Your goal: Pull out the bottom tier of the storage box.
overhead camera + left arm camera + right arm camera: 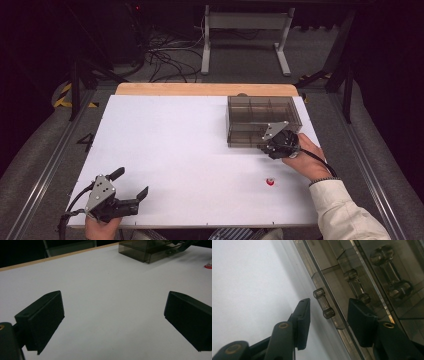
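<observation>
In the high view, the right gripper (272, 145) is held at the near wall of the smoky box (263, 121), probably to open it, while a small red piece (270, 182) lies apart on the worktop (190, 150). In the left gripper view, the left gripper (113, 322) is held spread over bare worktop, likely idle. In the right gripper view, the jaws are spread around the box's latch (324, 303), untouched between them.
</observation>
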Available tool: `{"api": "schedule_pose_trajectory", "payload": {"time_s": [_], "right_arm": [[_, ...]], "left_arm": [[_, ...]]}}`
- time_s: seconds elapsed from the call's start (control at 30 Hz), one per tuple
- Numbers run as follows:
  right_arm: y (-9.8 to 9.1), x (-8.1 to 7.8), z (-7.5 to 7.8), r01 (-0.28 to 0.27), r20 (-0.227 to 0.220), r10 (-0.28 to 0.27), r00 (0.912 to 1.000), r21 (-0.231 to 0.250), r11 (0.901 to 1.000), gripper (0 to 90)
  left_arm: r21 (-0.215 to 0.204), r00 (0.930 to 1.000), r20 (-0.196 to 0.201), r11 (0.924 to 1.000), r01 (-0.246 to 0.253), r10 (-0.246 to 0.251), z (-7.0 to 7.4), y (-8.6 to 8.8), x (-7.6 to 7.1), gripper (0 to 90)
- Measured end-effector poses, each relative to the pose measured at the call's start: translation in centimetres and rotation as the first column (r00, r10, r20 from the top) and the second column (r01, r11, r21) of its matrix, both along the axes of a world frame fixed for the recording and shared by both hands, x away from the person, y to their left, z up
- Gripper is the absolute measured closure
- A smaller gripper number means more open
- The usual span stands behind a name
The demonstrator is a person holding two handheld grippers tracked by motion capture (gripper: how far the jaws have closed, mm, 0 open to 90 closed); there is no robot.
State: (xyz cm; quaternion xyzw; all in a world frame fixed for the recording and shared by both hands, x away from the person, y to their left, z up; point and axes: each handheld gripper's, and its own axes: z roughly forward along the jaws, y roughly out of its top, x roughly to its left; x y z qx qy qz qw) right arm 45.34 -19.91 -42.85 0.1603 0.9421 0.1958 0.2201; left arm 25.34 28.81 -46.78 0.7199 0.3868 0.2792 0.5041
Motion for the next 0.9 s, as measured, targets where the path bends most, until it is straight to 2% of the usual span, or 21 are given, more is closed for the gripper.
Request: {"api": "schedule_pose_trajectory", "payload": {"time_s": [0.2, 0.47, 0.53, 0.7, 0.9], "right_arm": [[0.10, 0.10, -0.38, 0.003, -0.003, -0.003, 1.0000, -0.028, 0.9996, 55.3], [0.12, 0.11, -0.33, 0.029, -0.005, -0.029, 0.9996, 0.001, 0.9996, 58.6], [-0.01, 0.08, -0.18, 0.014, -0.012, -0.014, 0.9998, -0.011, 0.9998, 60.5], [-0.28, -0.18, 0.11, 0.010, -0.041, -0.010, 0.9991, -0.003, 1.0000, 66.6], [-0.34, -0.76, 0.39, 0.009, -0.081, -0.008, 0.9966, 0.004, 1.0000, 68.1]], "left_arm": [[0.000, 1.0000, -0.002, 1.0000, -0.001, 0.001, -0.01, 0.00, 0.01, 3.6], [0.000, 1.0000, 0.000, 1.0000, 0.000, 0.000, 0.00, 0.00, 0.01, 3.6], [0.001, 1.0000, -0.001, 1.0000, -0.001, 0.001, 0.00, 0.00, 0.00, 3.6], [0.001, 1.0000, -0.001, 1.0000, 0.001, -0.001, 0.01, -0.02, 0.03, 3.7], [0.003, 1.0000, 0.001, 1.0000, 0.005, -0.005, 0.02, -0.16, 0.14, 3.7]]}}
